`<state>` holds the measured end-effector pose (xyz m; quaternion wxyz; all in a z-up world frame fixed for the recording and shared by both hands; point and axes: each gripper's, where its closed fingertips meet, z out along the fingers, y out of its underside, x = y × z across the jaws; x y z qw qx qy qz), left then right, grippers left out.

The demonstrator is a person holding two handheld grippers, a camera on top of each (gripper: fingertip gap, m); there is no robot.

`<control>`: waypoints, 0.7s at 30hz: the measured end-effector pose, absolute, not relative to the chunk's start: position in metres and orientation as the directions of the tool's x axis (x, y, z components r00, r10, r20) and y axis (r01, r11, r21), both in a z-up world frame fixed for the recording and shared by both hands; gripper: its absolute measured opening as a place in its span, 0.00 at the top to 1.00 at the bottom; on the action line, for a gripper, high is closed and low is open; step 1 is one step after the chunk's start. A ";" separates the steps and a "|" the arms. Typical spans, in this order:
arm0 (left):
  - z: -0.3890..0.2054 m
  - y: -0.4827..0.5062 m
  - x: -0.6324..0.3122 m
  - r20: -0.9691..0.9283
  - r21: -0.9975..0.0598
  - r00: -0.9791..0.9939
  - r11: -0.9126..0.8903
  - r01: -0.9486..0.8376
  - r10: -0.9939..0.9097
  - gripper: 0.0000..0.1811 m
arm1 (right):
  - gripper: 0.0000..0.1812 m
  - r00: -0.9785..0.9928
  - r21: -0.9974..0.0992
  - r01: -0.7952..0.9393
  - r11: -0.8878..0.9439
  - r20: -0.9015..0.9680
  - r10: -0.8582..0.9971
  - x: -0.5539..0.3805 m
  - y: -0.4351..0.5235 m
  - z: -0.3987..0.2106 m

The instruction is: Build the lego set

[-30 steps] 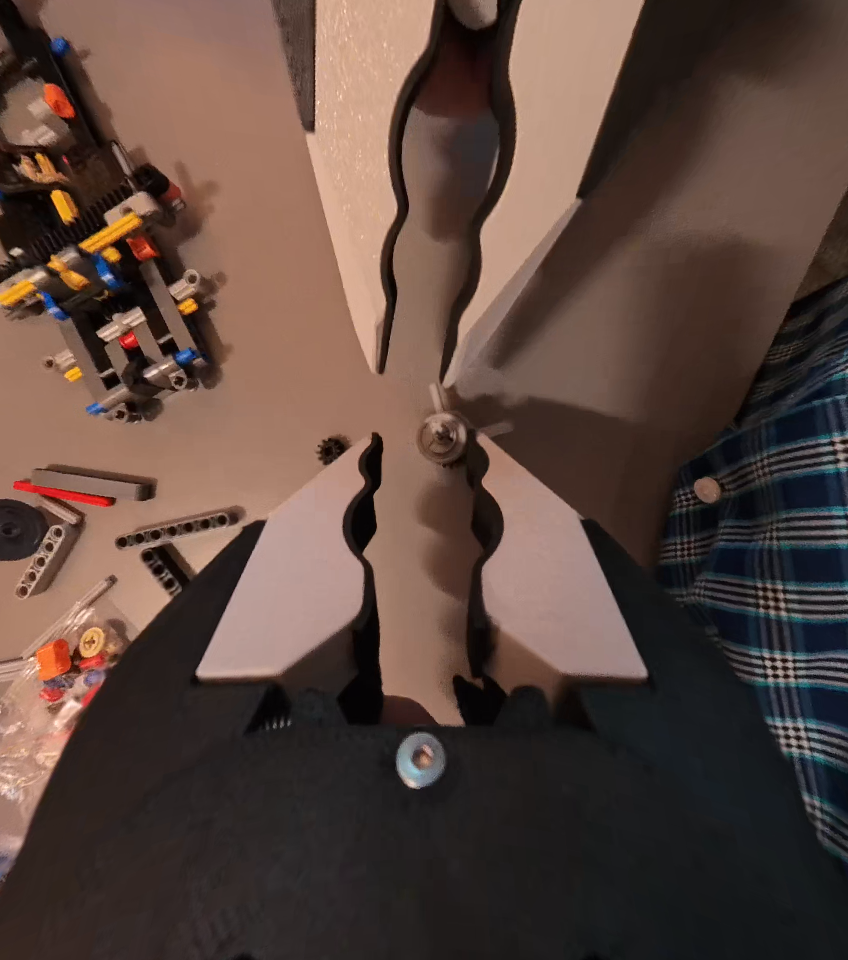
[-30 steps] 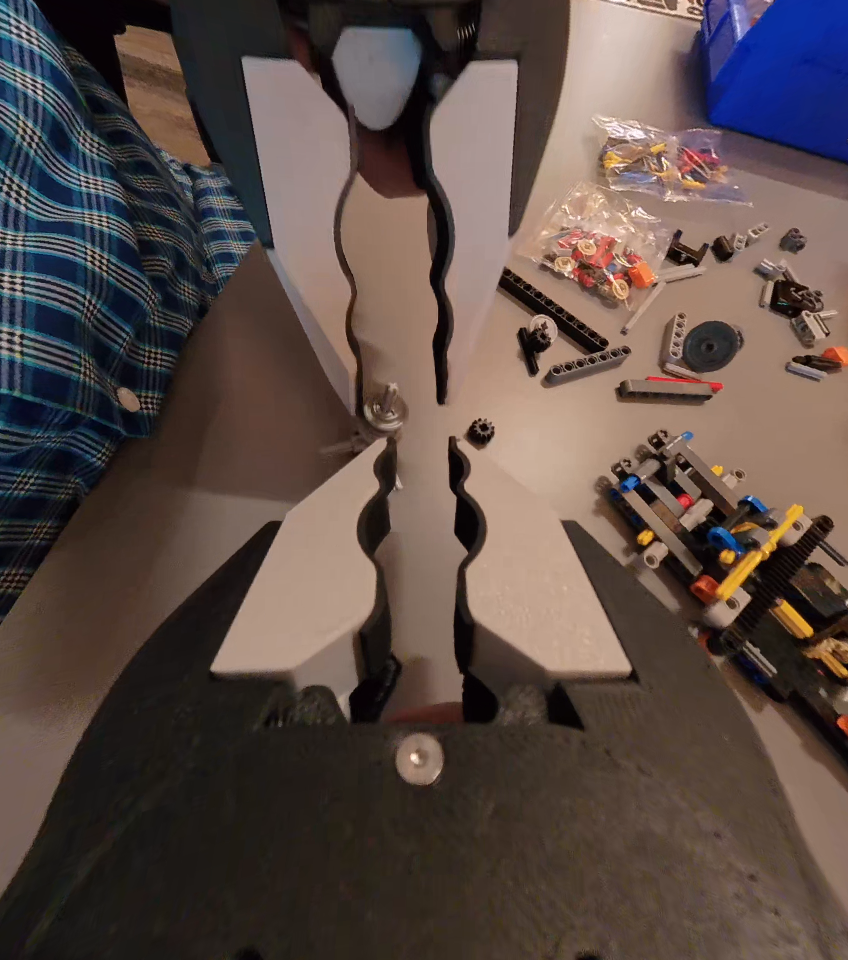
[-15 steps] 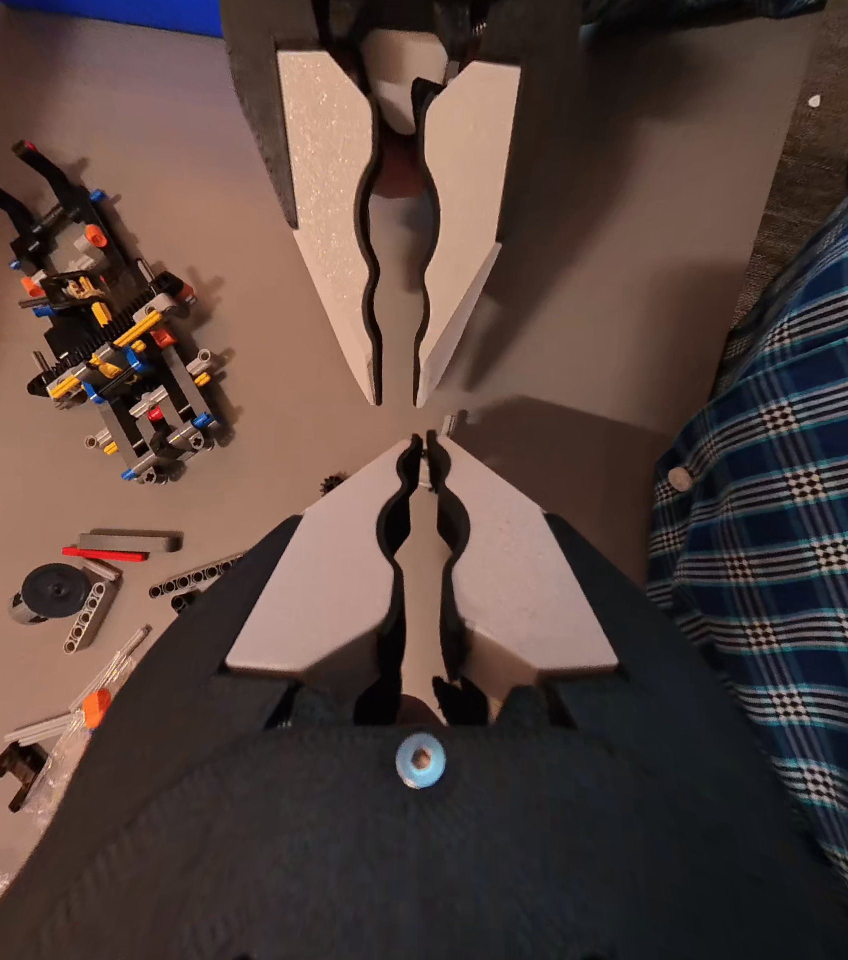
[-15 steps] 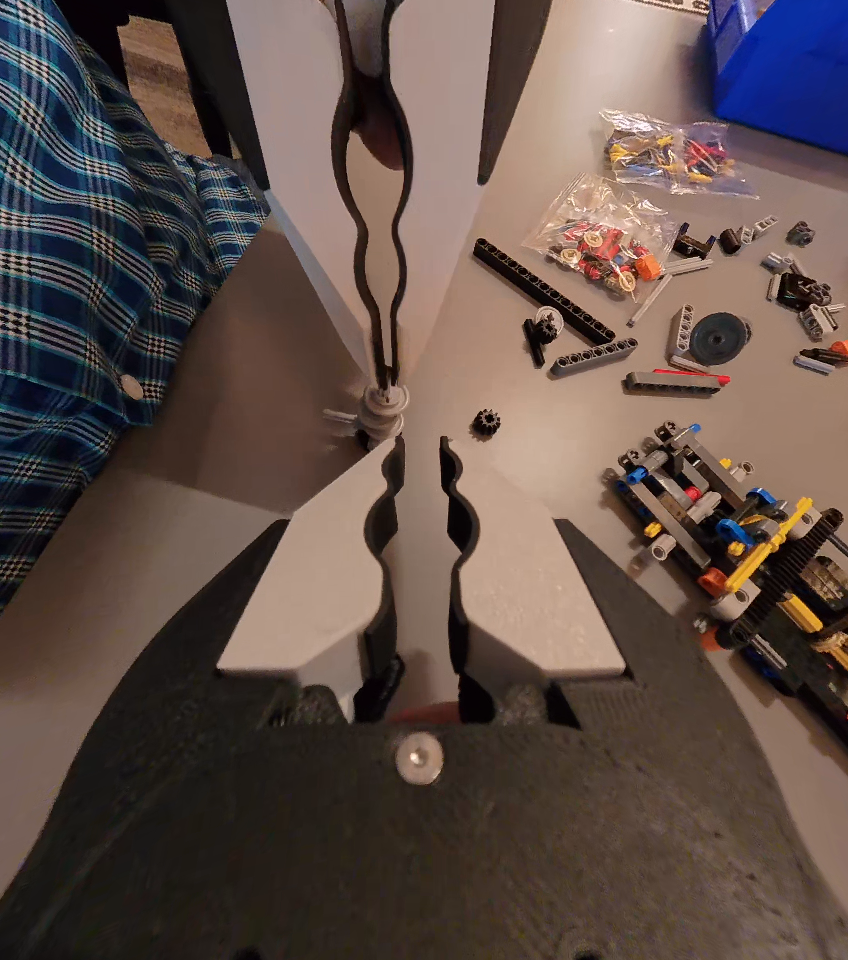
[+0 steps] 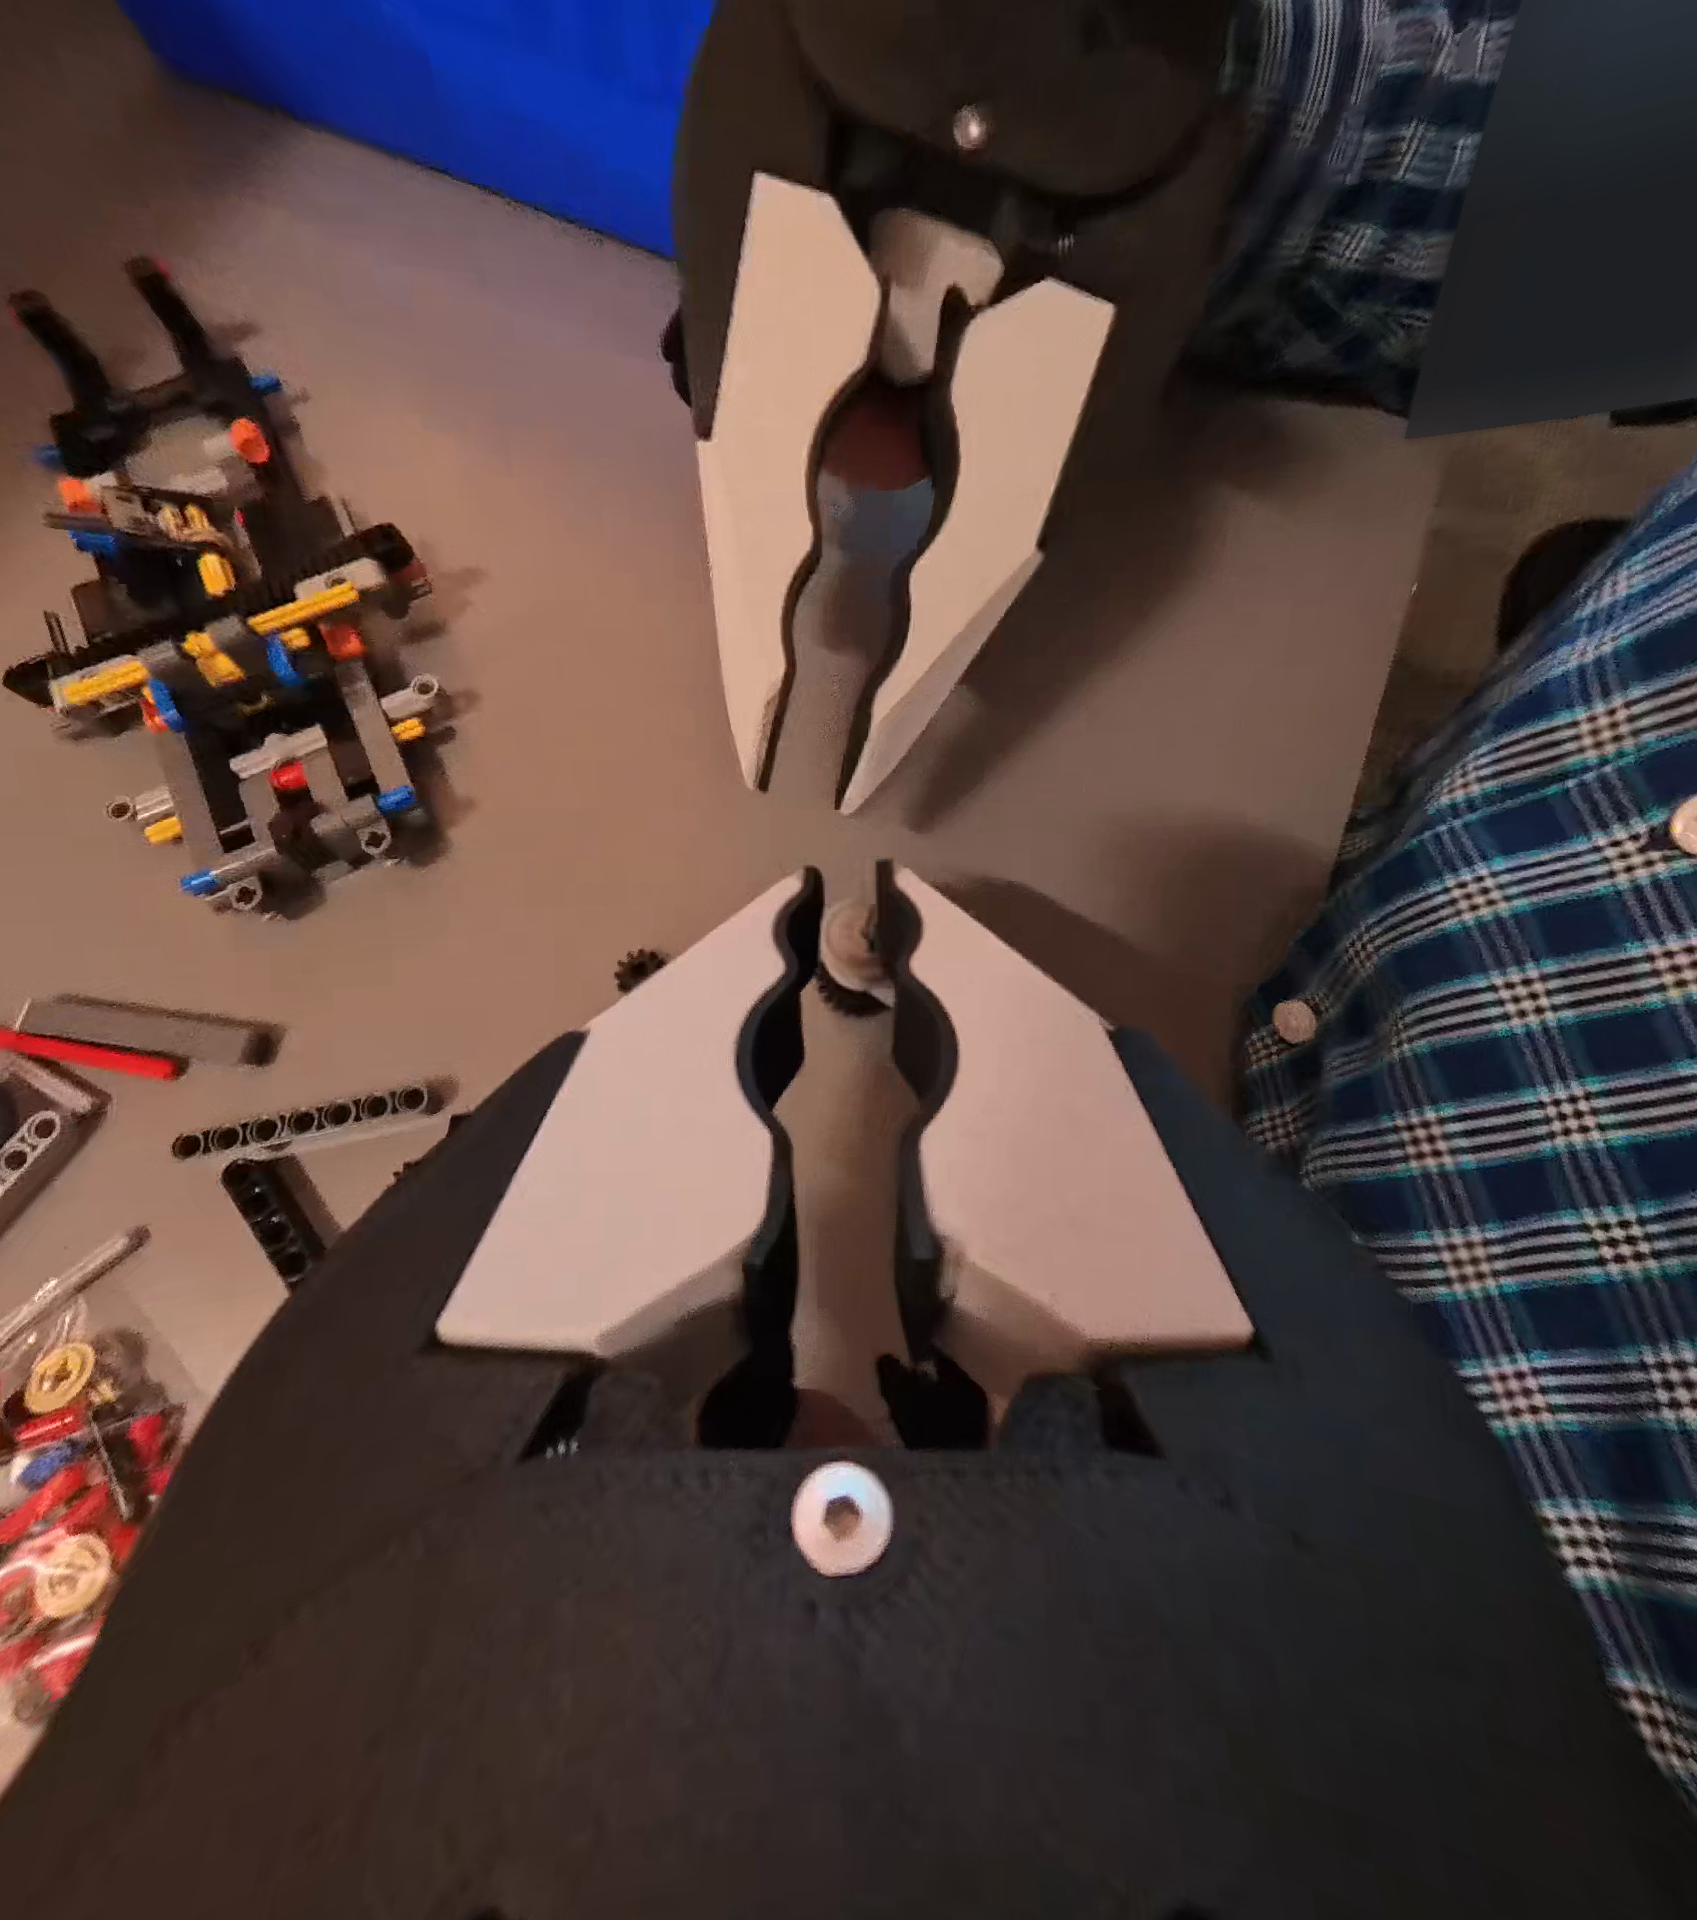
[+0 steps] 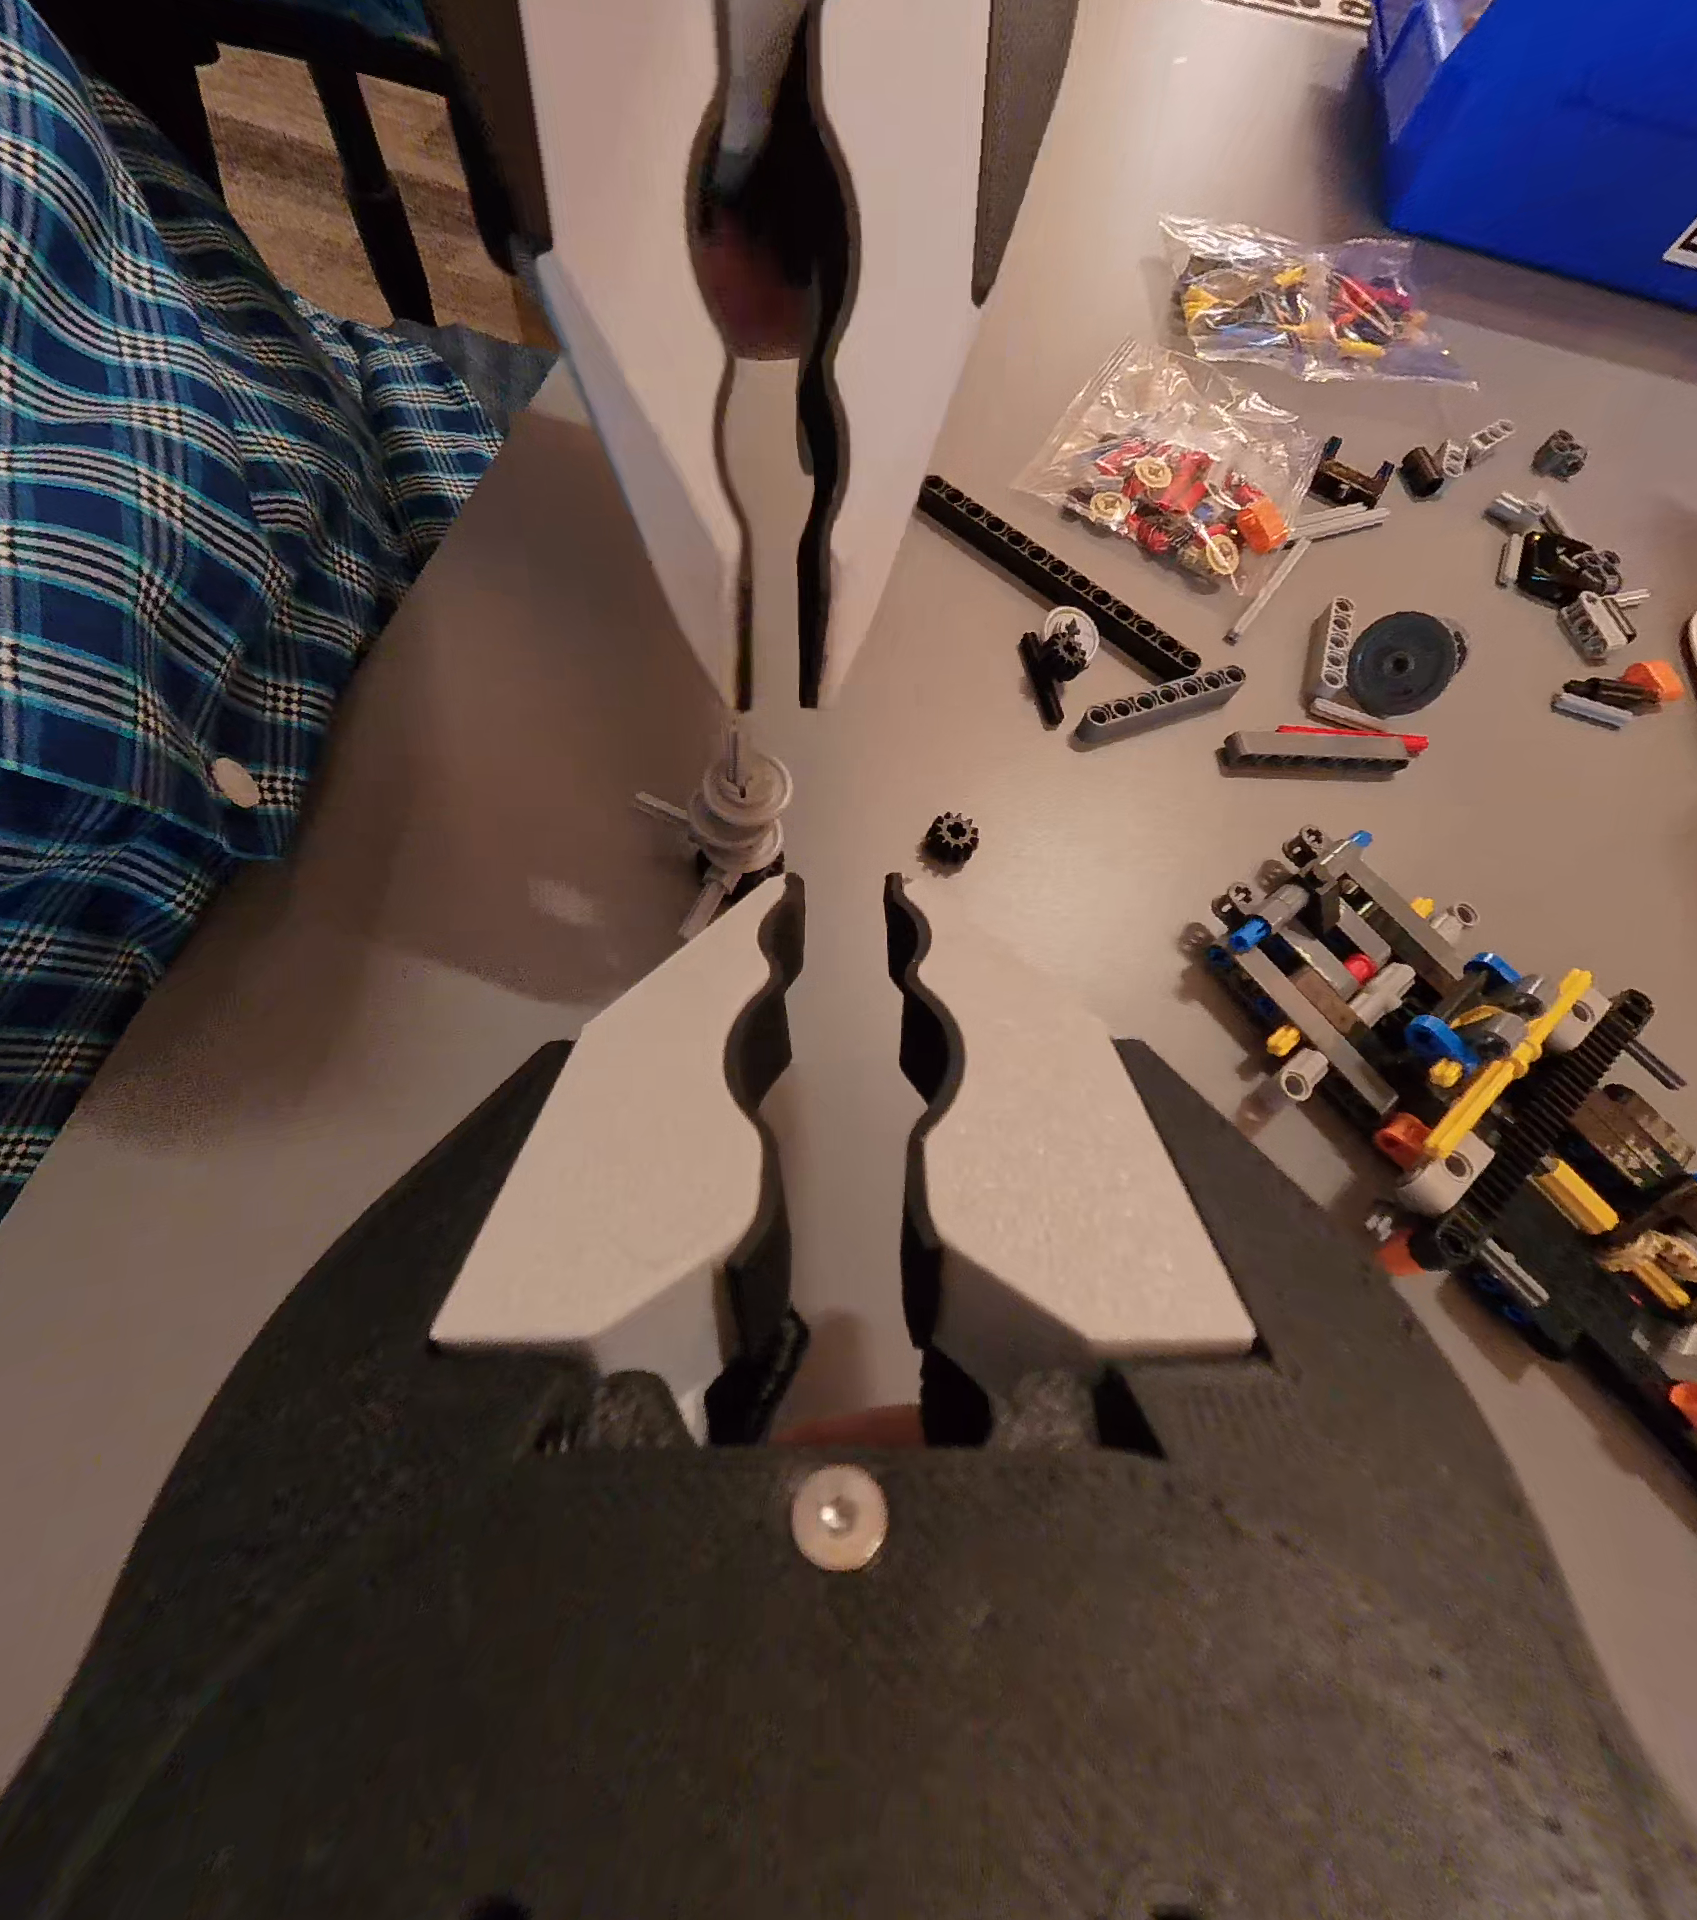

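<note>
While chassis [image 6: 1509, 1132] sits part-built on desk [image 6: 408, 1039], left gripper [image 5: 846, 883] nips grey axle subassembly [image 6: 735, 816]; right gripper [image 6: 844, 883] parted, empty; loose beams, bagged parts unfitted.

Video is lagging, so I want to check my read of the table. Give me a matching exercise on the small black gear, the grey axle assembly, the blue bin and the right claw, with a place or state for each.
Things:
1. small black gear
2. grey axle assembly
3. blue bin
4. right claw

Place or state:
A. open, nothing between its fingers
B. far corner, beyond the parts bags
C. upright, right under the left claw
D. lying alone on the table

Pairs: 1-D, 2-C, 3-B, 4-A
</note>
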<state>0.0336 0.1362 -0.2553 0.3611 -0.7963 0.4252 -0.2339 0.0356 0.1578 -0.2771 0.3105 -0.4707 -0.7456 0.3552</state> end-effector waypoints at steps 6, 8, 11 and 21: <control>-0.268 0.133 0.037 0.053 -0.751 0.510 -0.371 -0.546 -0.858 0.95 | 0.93 -0.369 -0.821 0.482 0.307 0.127 0.921 0.035 0.155 -0.278; -0.270 0.133 0.037 0.045 -0.747 0.504 -0.364 -0.556 -0.862 0.99 | 0.94 -0.371 -0.821 0.481 0.307 0.127 0.920 0.035 0.155 -0.279; -0.270 0.136 0.038 0.038 -0.758 0.511 -0.358 -0.545 -0.859 0.99 | 0.93 -0.370 -0.819 0.485 0.307 0.126 0.921 0.036 0.155 -0.280; -0.245 0.170 0.023 0.174 -0.855 0.648 -0.440 -0.273 -0.741 0.99 | 0.86 -0.287 -0.859 0.450 0.246 0.122 0.950 0.032 0.168 -0.262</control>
